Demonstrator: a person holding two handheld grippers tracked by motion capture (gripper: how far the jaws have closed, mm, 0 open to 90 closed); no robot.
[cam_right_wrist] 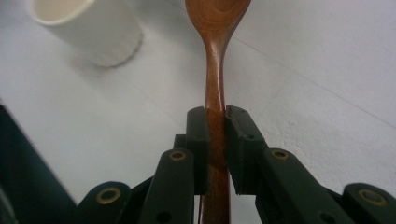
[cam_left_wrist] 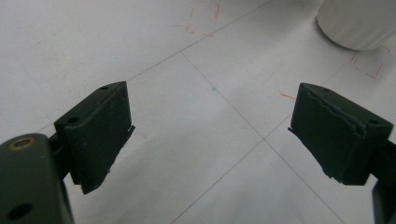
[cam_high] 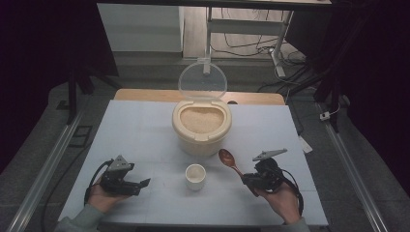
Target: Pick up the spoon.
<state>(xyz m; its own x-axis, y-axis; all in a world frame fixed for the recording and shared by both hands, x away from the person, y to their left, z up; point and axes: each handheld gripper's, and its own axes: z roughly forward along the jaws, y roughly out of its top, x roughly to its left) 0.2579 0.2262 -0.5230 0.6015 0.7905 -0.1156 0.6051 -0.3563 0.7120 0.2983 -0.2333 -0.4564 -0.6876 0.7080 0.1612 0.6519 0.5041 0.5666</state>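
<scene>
While two hand-held grippers work over a pale table (cam_high: 145, 125), the count of things on it is short: one wooden spoon (cam_high: 229, 161), one small white cup (cam_high: 196, 176), and one cream rice container (cam_high: 201, 126) with its single clear lid (cam_high: 202, 80) tipped up behind it. The container sits at the middle of the table's far half, its grain surface showing; the cup stands in front of it, between the two grippers and apart from both.

The right gripper (cam_high: 247, 180), at the near right of the table, has its jaws pressed together on the spoon's handle, and the spoon's bowl points up and away toward the container, clear of the tabletop. In the right gripper view the spoon (cam_right_wrist: 215, 79) runs straight up from between the pads, its bowl cut off by the top edge, and the cup (cam_right_wrist: 88, 28) is also cropped at the upper left.

The left gripper (cam_high: 140, 186) rests low at the near left, jaws spread wide with nothing between them. In the left gripper view only bare table shows between its pads (cam_left_wrist: 100, 133), and the cup's (cam_left_wrist: 357, 23) base is clipped at the upper right corner. Whether the cup holds anything is hard to make out.
</scene>
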